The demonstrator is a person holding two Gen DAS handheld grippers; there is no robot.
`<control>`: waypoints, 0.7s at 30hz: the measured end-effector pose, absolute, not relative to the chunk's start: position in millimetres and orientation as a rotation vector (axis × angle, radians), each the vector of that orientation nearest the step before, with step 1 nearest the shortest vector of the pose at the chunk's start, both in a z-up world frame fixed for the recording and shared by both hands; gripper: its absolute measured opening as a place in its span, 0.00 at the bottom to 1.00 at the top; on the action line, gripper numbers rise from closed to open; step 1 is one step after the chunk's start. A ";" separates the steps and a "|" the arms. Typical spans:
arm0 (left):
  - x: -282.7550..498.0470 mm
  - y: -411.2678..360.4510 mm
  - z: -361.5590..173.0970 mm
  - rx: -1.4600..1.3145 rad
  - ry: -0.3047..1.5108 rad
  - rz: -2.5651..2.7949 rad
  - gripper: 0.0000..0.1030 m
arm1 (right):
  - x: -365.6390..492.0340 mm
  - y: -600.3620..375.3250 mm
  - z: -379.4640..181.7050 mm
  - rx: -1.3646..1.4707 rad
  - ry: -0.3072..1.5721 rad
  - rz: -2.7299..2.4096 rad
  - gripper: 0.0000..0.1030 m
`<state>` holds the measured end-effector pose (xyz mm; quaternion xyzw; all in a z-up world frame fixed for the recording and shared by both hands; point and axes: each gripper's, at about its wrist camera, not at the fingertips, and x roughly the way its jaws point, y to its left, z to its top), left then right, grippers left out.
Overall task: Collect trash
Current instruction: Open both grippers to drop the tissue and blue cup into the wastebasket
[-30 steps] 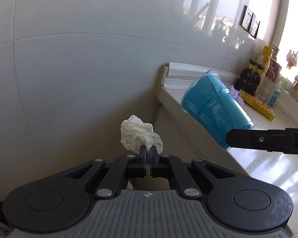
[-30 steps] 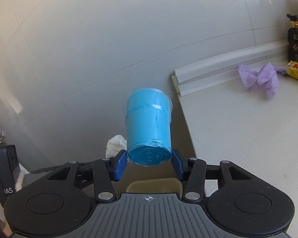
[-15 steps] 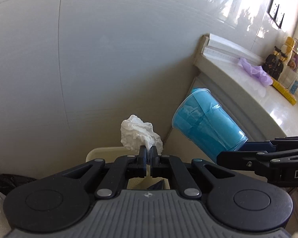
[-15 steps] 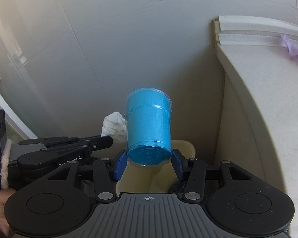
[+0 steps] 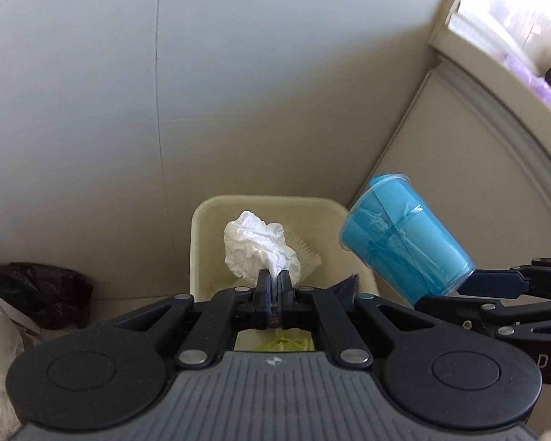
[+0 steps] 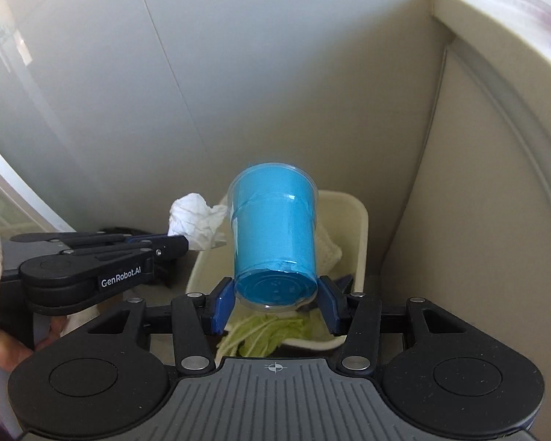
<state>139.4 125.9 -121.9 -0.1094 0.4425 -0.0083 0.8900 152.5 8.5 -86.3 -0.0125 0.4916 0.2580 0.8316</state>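
My left gripper (image 5: 274, 280) is shut on a crumpled white tissue (image 5: 258, 250), which hangs over the open cream trash bin (image 5: 202, 220). My right gripper (image 6: 274, 299) is shut on the base of a blue plastic cup (image 6: 273, 228), tilted with its mouth pointing away, above the same bin (image 6: 360, 228). In the left wrist view the cup (image 5: 400, 244) sits at the right of the bin, held by the right gripper's fingers (image 5: 496, 281). In the right wrist view the tissue (image 6: 196, 220) and the left gripper (image 6: 176, 244) are at the left of the cup.
Green leaves (image 6: 268, 332) and a white brush-like item (image 5: 306, 250) lie inside the bin. A black bag (image 5: 40, 292) lies on the floor to the bin's left. A cream cabinet side (image 6: 477, 220) and counter edge (image 5: 496, 84) rise on the right; a grey wall (image 5: 238, 92) stands behind.
Both grippers have come down from counter height with their loads. The counter has slid up and out to the right, and the bin has come into view below the tissue and cup.
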 end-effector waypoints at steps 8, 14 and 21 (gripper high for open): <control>146.8 125.4 -161.3 -0.209 0.977 -0.012 0.03 | 156.9 10.2 -117.3 -0.075 1.053 0.514 0.47; 154.8 123.9 -173.1 -0.188 0.992 0.001 0.03 | 145.4 13.0 -117.2 -0.079 1.010 0.508 0.47; 156.3 121.2 -172.9 -0.159 0.973 0.022 0.24 | 153.3 10.1 -123.3 -0.033 1.018 0.516 0.56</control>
